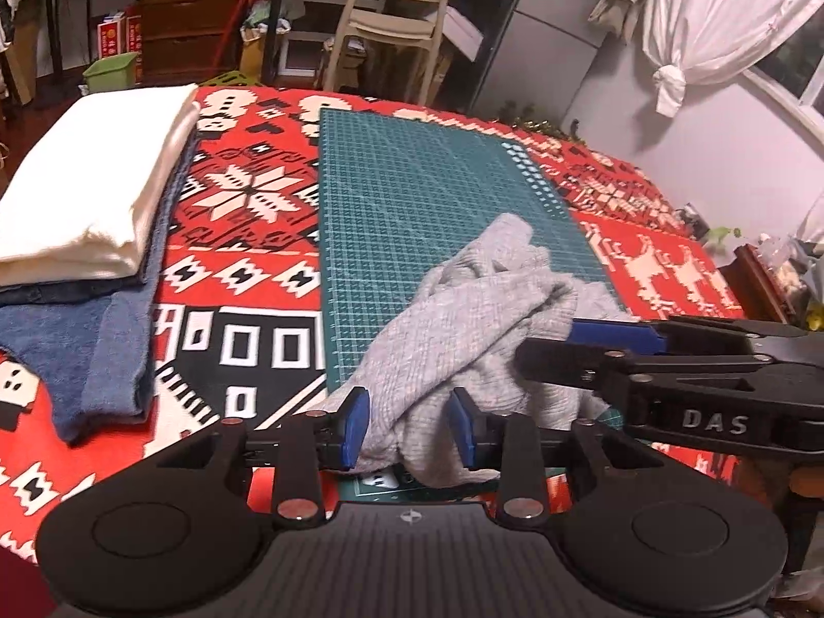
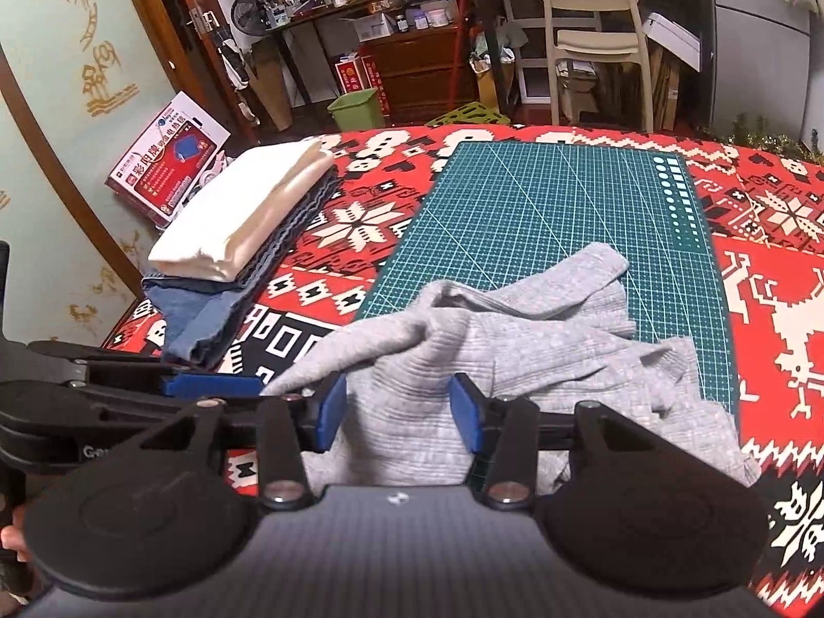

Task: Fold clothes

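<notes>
Grey ribbed knit garment (image 2: 494, 355) lies crumpled on the near end of our green cutting mat (image 2: 556, 206), spilling onto the red patterned blanket (image 2: 772, 237). Our left gripper (image 1: 407, 425) and right gripper (image 2: 396, 412) both stand spread, fabric between the fingers, unclamped. Far left sits a folded stack: cream cloth (image 1: 92, 180) atop blue denim (image 1: 103, 355).

Grey garment (image 2: 515, 360), green gridded mat (image 2: 556, 206)

You are facing a cream chair (image 2: 592, 36) standing by a cluttered desk (image 2: 391, 5), while a knotted white curtain (image 1: 721, 15) is hanging beside the window (image 1: 803, 67)
</notes>
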Tool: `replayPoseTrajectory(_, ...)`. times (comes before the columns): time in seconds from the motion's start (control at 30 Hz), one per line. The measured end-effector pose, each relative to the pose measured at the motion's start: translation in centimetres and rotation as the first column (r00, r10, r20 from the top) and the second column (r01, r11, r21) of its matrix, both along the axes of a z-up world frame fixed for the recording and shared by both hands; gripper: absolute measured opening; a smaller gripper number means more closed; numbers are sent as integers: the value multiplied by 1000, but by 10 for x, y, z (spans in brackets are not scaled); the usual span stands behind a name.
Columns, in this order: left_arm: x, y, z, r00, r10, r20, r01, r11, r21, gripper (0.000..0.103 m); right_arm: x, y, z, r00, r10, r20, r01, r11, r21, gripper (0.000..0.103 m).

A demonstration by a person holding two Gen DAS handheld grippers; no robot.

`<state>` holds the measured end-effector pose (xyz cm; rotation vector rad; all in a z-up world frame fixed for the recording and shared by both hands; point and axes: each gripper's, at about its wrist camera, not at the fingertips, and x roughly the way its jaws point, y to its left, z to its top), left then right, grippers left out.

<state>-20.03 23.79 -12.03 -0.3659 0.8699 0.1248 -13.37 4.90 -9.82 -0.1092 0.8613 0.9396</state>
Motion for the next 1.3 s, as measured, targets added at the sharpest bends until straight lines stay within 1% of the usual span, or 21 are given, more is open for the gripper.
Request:
replayPoseTrajectory(0.13,2,-3,0,1000,-22,4,22,1000,-16,26,6,0,1,999,-31,-31,32,999,27,49)
replayPoseTrajectory(0.2,3,-6,-1,999,-35,2,35,999,-19,25,9,-1,3,998,-45,-32,46,998,36,49)
replayPoseTrajectory(0.3,3,-13,-3,998,-70,0,70,997,-29,25,16,0,2,996,-77,-52,79,996,40,49)
replayPoseTrajectory(0.33,4,-15,-3,997,-83,-1,83,996,-33,25,18,0,1,994,-91,-62,93,995,40,46)
replayPoseTrajectory(0.37,4,-18,-4,995,-97,-2,96,995,-37,25,21,0,0,992,-105,-68,107,994,33,33)
replayPoseTrajectory(0.4,4,-20,-4,994,-108,-2,107,993,-40,25,23,0,-2,991,-114,-65,116,993,27,24)
replayPoseTrajectory(0.43,5,-22,-4,994,-113,-2,113,993,-42,25,25,0,-3,990,-124,-62,125,992,22,12)
replayPoseTrajectory(0.47,5,-23,-3,993,-119,-1,119,992,-45,26,27,0,-5,989,-133,-58,134,991,17,9)
replayPoseTrajectory(0.57,3,-20,1,993,-119,16,119,991,-58,26,30,-8,2,987,-155,-36,157,986,50,7)
replayPoseTrajectory(0.67,2,-13,7,995,-97,37,100,992,-76,26,36,-17,15,983,-184,9,183,980,75,7)
replayPoseTrajectory(0.9,0,4,20,996,-41,80,51,992,-117,26,71,-43,58,963,-243,118,228,965,128,7)
replayPoseTrajectory(1.13,6,4,25,994,-39,98,49,994,-101,26,93,-62,105,939,-262,221,230,960,162,7)
replayPoseTrajectory(1.3,10,4,29,993,-38,113,49,995,-90,26,107,-65,136,931,-255,261,209,959,191,7)
